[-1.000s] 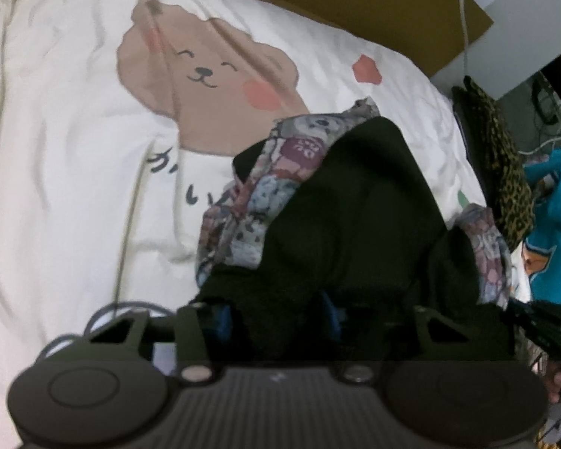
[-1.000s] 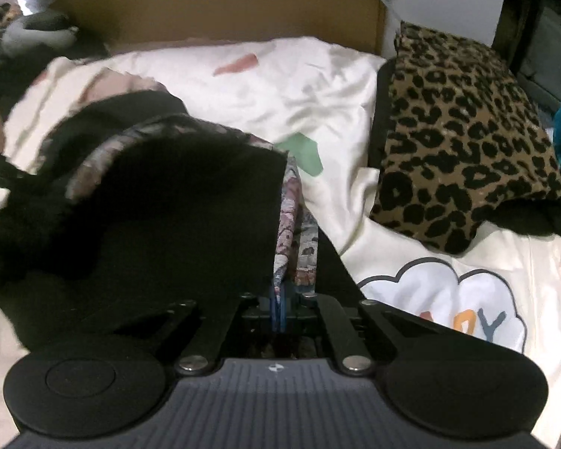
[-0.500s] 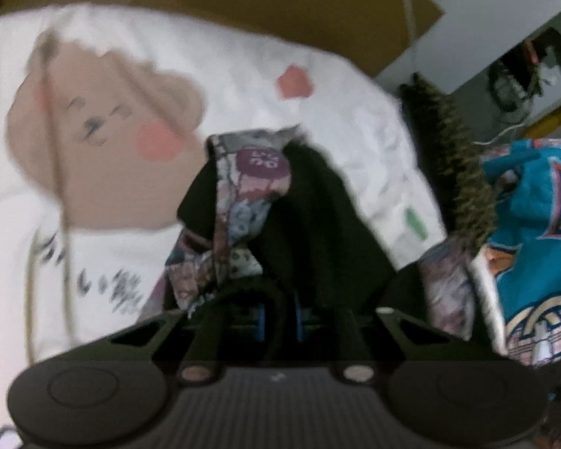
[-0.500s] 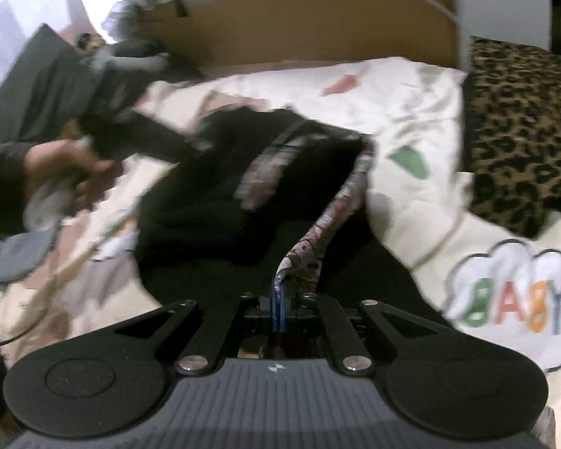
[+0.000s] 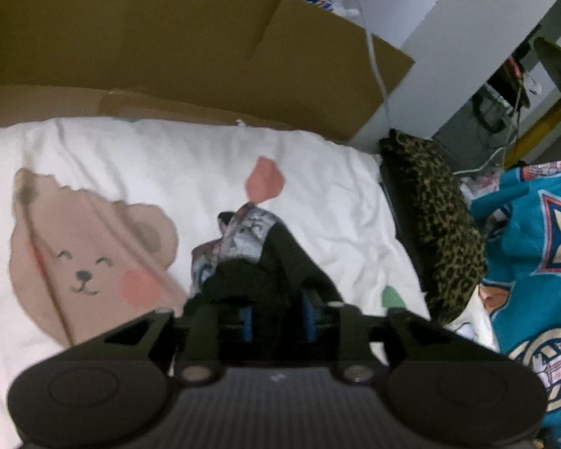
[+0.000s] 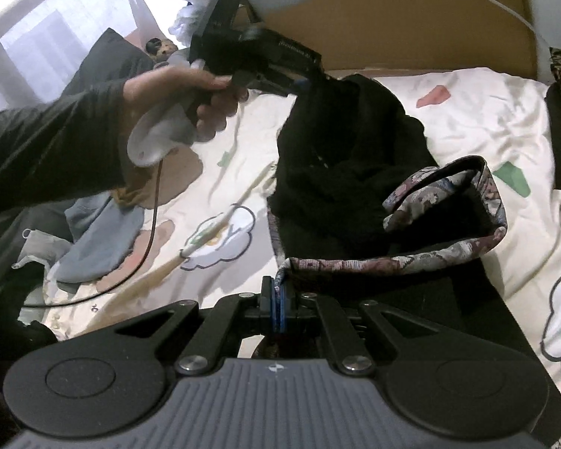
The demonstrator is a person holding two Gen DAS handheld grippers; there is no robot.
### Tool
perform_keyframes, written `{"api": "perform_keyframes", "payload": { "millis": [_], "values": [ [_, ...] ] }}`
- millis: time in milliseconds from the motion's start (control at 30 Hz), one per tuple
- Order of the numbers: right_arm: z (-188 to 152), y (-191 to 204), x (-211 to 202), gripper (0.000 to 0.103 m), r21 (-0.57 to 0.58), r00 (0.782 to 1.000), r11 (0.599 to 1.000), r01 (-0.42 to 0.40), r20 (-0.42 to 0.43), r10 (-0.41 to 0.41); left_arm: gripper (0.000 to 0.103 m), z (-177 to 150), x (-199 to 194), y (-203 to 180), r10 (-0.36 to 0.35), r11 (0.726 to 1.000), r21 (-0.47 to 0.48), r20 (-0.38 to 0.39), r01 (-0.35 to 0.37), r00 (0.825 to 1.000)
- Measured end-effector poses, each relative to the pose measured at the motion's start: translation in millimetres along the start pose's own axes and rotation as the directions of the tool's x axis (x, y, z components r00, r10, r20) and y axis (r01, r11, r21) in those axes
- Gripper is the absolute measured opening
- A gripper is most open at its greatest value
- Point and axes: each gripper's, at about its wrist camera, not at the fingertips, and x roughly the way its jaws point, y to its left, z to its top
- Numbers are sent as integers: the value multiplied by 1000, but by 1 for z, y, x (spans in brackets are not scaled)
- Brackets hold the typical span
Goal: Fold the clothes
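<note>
A black garment [image 6: 340, 172] with a patterned lining band [image 6: 392, 262] hangs over the bed, stretched between both grippers. My left gripper [image 5: 276, 314] has a thick bunch of the black cloth [image 5: 280, 262] between its blue pads, and its jaws are opening. In the right wrist view a hand [image 6: 175, 93] holds that left gripper [image 6: 303, 80] up high, with the garment's upper corner hanging from it. My right gripper [image 6: 278, 299] is shut on the patterned edge, low and close to the camera.
The white bed cover [image 5: 168, 172] has bear and cloud prints. Cardboard [image 5: 205, 56] stands behind the bed. A leopard cushion [image 5: 441, 224] and teal fabric [image 5: 535, 262] lie to the right. A grey-blue cloth [image 6: 101, 239] and a thin cable [image 6: 149, 243] lie at the left.
Both grippers have risen and lifted the garment off the bed cover. The left jaws narrowed on the black cloth and then widened. The right gripper stayed shut on the patterned edge.
</note>
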Motion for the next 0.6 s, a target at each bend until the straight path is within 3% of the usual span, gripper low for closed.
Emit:
{"api": "perform_keyframes", "payload": {
  "millis": [67, 300, 600],
  "values": [
    [1, 3, 0, 0, -2, 1000, 1000, -12, -1, 12, 56, -8, -6, 6, 1, 1000, -31, 1, -1, 1000],
    [0, 17, 5, 0, -31, 997, 997, -69, -31, 68, 57, -29, -45, 28, 19, 989, -150, 15, -17, 1000],
    [-9, 30, 12, 0, -43, 992, 994, -102, -73, 99, 57, -88, -61, 18, -154, 946, -297, -54, 132, 987]
  ]
}}
